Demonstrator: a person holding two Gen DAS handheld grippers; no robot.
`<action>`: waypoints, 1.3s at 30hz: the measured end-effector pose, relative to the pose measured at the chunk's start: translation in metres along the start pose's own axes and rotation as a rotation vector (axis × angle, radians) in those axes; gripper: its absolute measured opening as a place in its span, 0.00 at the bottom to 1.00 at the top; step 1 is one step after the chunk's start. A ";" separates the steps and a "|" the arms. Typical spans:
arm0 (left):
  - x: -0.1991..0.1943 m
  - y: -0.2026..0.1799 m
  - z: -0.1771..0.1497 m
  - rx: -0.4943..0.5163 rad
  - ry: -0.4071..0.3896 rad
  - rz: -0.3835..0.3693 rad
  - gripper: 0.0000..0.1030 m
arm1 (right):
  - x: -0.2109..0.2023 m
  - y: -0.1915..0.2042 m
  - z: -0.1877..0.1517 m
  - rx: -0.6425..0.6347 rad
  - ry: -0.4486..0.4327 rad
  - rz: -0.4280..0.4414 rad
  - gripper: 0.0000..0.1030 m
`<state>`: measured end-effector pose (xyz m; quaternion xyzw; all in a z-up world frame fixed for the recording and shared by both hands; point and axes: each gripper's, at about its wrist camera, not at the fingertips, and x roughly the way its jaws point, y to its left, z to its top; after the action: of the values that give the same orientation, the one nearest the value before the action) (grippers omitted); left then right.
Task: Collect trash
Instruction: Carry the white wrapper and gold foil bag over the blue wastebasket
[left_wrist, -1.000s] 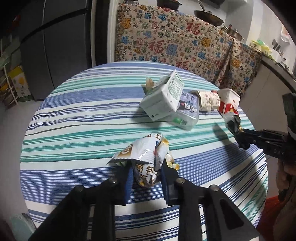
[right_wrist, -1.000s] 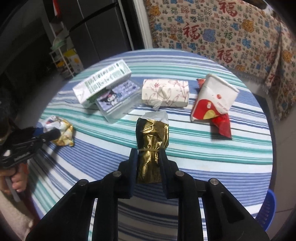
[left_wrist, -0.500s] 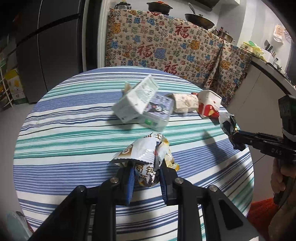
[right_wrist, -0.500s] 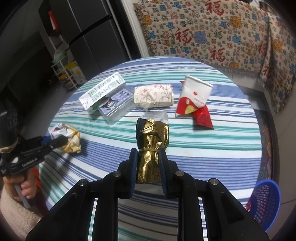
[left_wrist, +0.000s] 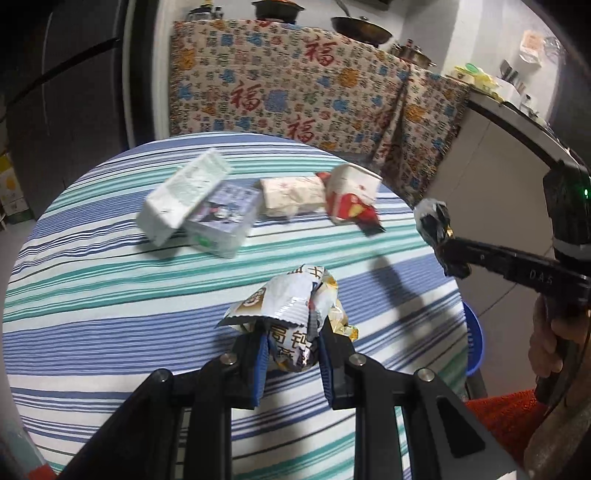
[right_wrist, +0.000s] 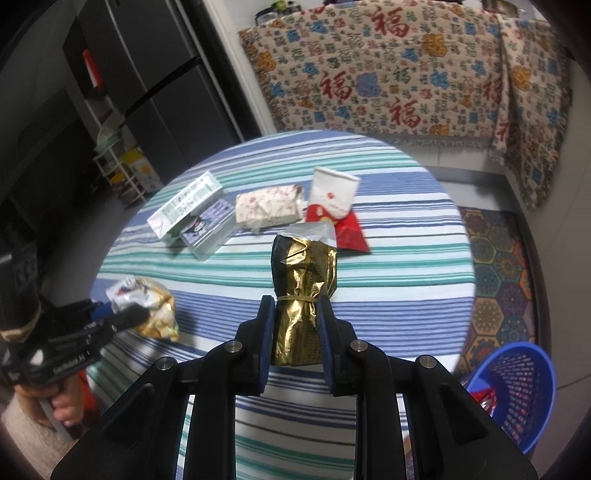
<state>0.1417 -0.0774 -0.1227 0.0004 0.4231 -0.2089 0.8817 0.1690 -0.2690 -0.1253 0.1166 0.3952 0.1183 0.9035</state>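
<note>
My left gripper (left_wrist: 291, 363) is shut on a crumpled silver and yellow snack wrapper (left_wrist: 295, 314) and holds it above the striped round table (left_wrist: 110, 295). It also shows in the right wrist view (right_wrist: 144, 314). My right gripper (right_wrist: 297, 345) is shut on a gold and black foil bag (right_wrist: 303, 288) tied with a rubber band, held above the table's right side. In the left wrist view the foil bag (left_wrist: 432, 221) shows at the right. A blue mesh trash basket (right_wrist: 517, 391) stands on the floor at the right, with red trash inside.
On the table lie a white and green carton (right_wrist: 184, 208), a cartoon-printed tissue pack (right_wrist: 207, 230), a floral tissue pack (right_wrist: 267, 208) and a red and white paper bag (right_wrist: 332, 203). A patterned cloth (right_wrist: 406, 74) hangs behind. A dark fridge (right_wrist: 155, 81) stands at the back left.
Both grippers have risen and drawn back to the right with their trash. The table objects look farther away, and the blue basket has come more fully into the right wrist view.
</note>
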 end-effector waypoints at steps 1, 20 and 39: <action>0.001 -0.005 -0.001 0.006 0.002 -0.005 0.23 | -0.004 -0.004 0.000 0.007 -0.005 0.000 0.21; 0.028 -0.181 0.036 0.177 0.025 -0.266 0.23 | -0.127 -0.153 -0.021 0.202 -0.092 -0.218 0.21; 0.169 -0.369 0.013 0.368 0.182 -0.352 0.23 | -0.159 -0.308 -0.104 0.496 -0.046 -0.362 0.21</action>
<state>0.1096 -0.4792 -0.1756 0.1057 0.4492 -0.4315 0.7751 0.0242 -0.5962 -0.1783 0.2639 0.4056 -0.1471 0.8627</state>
